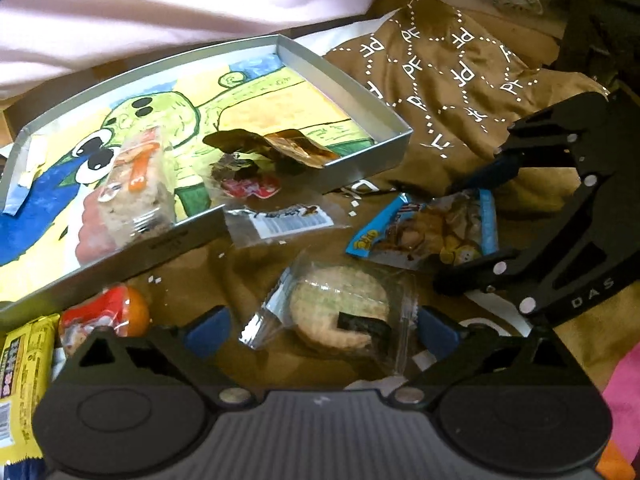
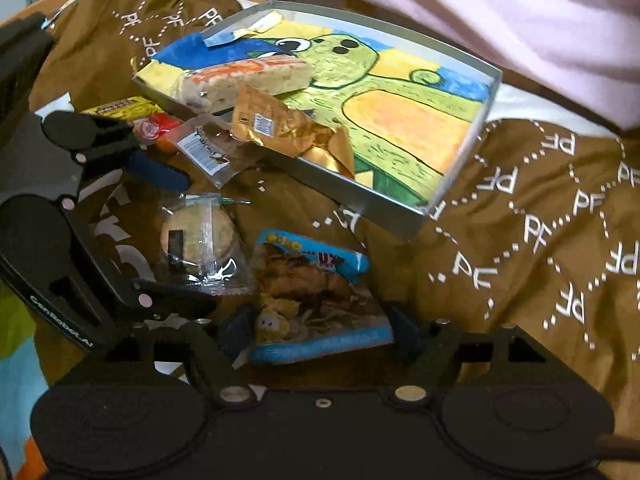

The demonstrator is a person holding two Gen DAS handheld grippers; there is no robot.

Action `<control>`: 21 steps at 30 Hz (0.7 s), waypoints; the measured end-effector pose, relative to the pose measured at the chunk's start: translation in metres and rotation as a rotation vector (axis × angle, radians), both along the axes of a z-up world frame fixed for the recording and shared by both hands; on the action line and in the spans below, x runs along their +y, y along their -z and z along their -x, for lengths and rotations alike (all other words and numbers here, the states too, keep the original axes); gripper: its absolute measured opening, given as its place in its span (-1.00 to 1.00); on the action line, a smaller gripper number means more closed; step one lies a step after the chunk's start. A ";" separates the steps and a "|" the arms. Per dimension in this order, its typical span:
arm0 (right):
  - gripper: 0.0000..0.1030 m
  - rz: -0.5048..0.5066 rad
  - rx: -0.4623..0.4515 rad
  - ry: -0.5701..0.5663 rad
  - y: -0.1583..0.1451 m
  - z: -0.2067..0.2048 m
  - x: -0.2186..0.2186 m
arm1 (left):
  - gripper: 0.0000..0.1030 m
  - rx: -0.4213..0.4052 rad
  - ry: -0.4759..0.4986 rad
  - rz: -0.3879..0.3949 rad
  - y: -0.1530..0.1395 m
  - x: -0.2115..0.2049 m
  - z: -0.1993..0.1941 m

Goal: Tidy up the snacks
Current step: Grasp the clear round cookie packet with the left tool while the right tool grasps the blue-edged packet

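Round cracker pack (image 1: 340,312) and blue snack bag (image 2: 316,296) flat on cloth; rice bar (image 1: 136,184), gold wrapper (image 2: 288,128) in tray (image 1: 352,80).

The left gripper (image 1: 320,330) has a black body with two round, flat housings at its base and a ribbed grey panel between them. Silver rivets mark the pivots of its angular black linkage arms, which carry triangular cut-outs. Its fingers (image 1: 210,330) end in blue pads. The right gripper (image 2: 316,330) is built alike, though its centre panel is plain black with a small silver screw. From the left wrist view, white lettering "DAS" shows on its black side arm; from the right wrist view, the left gripper's arm reads "GenRobot.AI".
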State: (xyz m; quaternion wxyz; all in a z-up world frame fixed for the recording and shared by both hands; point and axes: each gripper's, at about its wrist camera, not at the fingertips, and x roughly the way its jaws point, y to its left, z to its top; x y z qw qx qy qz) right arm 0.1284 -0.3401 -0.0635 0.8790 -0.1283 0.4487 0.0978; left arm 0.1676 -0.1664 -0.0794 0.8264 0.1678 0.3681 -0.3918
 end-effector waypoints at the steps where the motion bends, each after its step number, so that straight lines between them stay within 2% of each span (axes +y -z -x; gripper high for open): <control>1: 0.45 -0.007 0.002 0.006 0.001 -0.001 0.000 | 0.81 -0.003 -0.001 0.004 0.000 0.001 0.001; 2: 0.32 -0.024 0.008 0.013 0.001 -0.002 -0.001 | 0.74 -0.007 -0.004 0.010 -0.001 0.002 0.002; 5: 0.15 -0.065 0.023 0.044 0.000 -0.004 -0.003 | 0.61 -0.023 -0.007 0.023 -0.003 0.003 0.006; 8: 0.05 -0.089 0.028 0.061 -0.001 -0.004 -0.004 | 0.51 -0.041 -0.021 0.043 -0.004 0.007 0.010; 12: -0.10 -0.070 0.016 0.046 -0.002 0.001 0.002 | 0.39 -0.030 -0.058 0.065 -0.007 0.013 0.011; 14: -0.37 -0.065 0.005 0.038 -0.004 0.003 0.005 | 0.32 -0.020 -0.075 0.072 -0.008 0.016 0.012; 17: -0.45 -0.079 0.001 0.041 -0.006 0.006 0.004 | 0.26 -0.002 -0.102 0.081 -0.010 0.019 0.013; 21: -0.45 -0.082 0.004 0.030 -0.003 0.006 0.006 | 0.22 -0.008 -0.124 0.075 -0.011 0.020 0.017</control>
